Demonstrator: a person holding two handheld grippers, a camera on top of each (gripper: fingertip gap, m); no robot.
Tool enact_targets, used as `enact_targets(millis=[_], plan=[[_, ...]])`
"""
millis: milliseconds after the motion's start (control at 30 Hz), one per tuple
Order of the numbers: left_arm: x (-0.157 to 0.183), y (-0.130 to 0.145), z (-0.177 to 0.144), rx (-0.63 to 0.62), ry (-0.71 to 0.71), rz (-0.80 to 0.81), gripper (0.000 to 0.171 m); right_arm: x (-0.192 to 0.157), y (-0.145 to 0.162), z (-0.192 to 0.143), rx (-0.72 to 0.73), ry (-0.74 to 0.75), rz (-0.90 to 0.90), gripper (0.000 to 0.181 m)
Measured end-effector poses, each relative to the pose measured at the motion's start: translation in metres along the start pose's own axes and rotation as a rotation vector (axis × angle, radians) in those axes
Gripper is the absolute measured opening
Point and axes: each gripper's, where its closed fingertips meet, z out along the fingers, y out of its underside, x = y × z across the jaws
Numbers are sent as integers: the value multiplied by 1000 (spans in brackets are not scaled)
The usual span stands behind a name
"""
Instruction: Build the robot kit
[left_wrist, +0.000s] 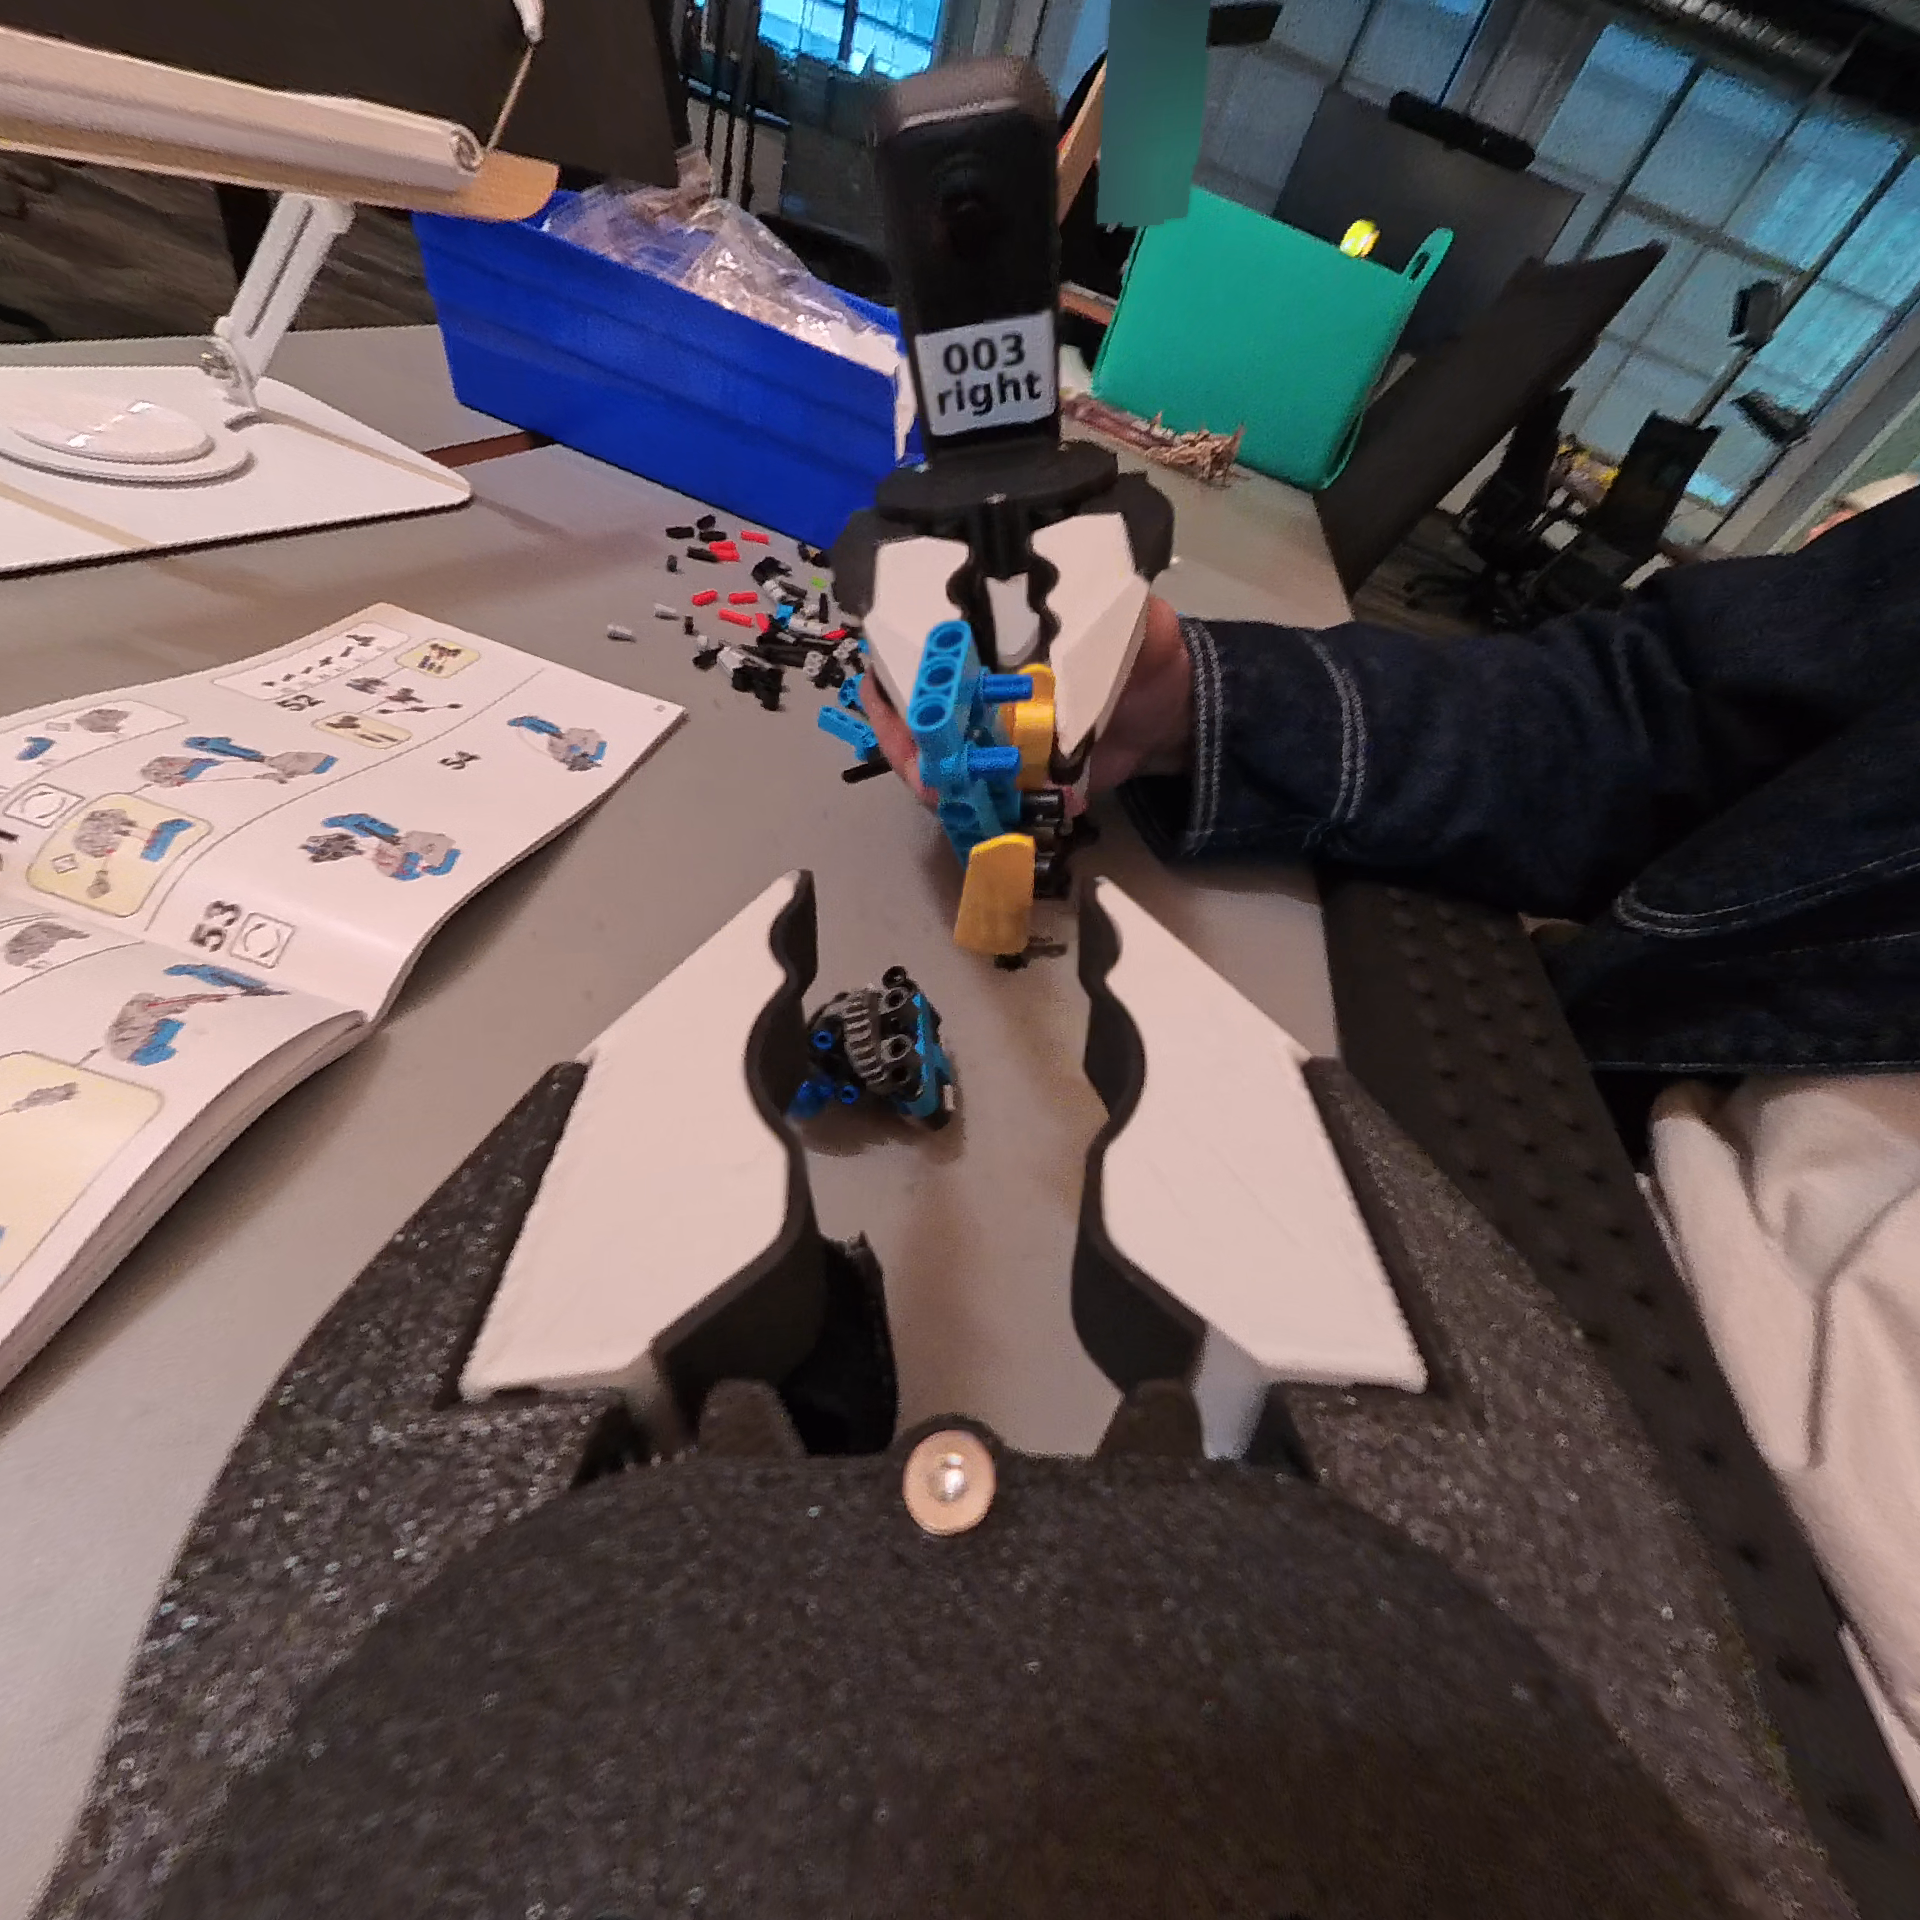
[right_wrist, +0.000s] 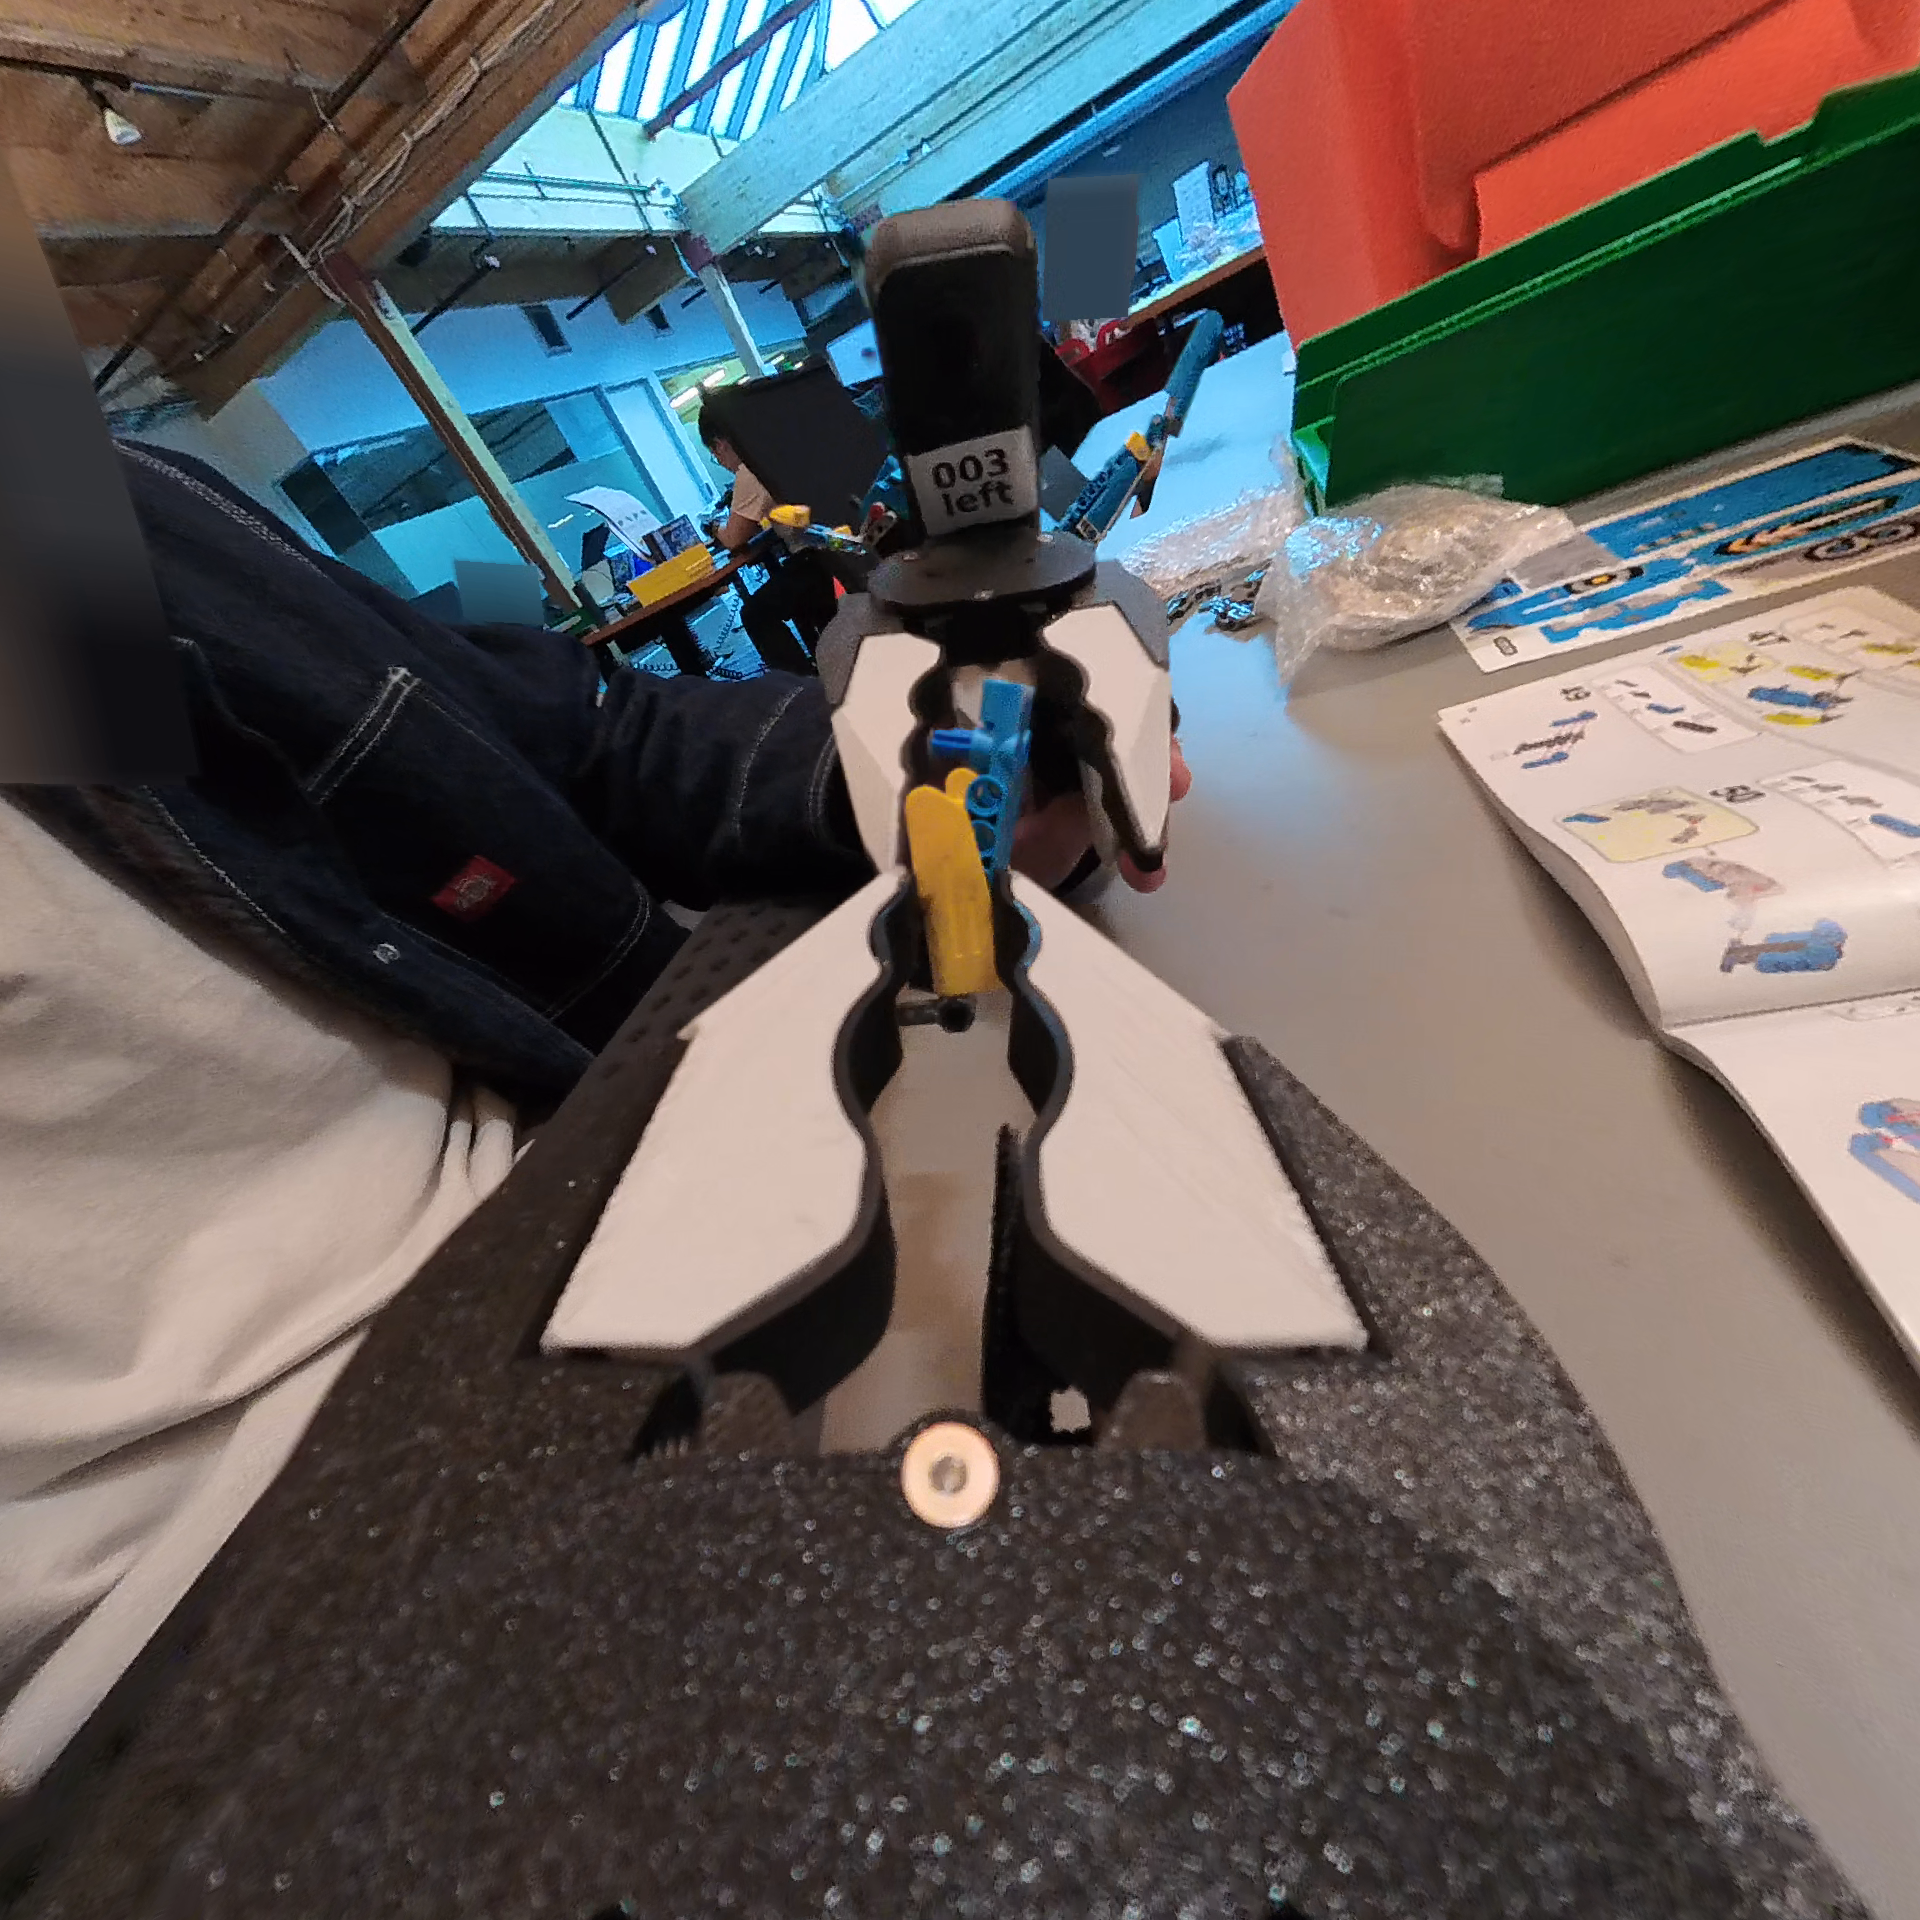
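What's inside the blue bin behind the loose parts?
The blue bin holds crumpled clear plastic bags heaped above its rim. Whatever lies beneath them is hidden by the bin's wall.

A white label (left_wrist: 987, 376) with black print sits on the black camera body straight ahead of the left gripper (left_wrist: 945, 883). A matching label (right_wrist: 971, 486) sits on the camera facing the right gripper (right_wrist: 951, 904). Left of the left gripper lies an open instruction booklet (left_wrist: 260, 831), its pages bearing printed step numbers beside the drawings. To the right gripper's left, a small red woven patch (right_wrist: 473, 885) marks a dark denim jacket (right_wrist: 436, 727); its lettering is too small to read. Far right, a blue printed sheet (right_wrist: 1662, 582) lies beyond the booklet.
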Motion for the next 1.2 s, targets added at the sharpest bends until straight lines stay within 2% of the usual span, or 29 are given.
enact_targets(millis=[67,167,500,633,800,933,1200], plan=[[7,-4,0,24,44,-21,48,0,-2,2,13,17,-16,13],[14,-8,-2,48,73,19,18,-4,-2,5,15,-2,-15,14],[18,-11,-7,74,115,2,15,1,2,7,-17,65,-40,14],[26,-17,-10,112,156,20,15,-9,-5,11,54,-23,32,14],[32,-2,-1,35,139,98,15,-18,0,16,24,-46,-14,13],[30,-4,0,26,142,58,16,-14,0,13,-6,-19,-11,12],[27,-15,-7,96,201,-82,13,-16,-1,16,-16,3,-50,11]])
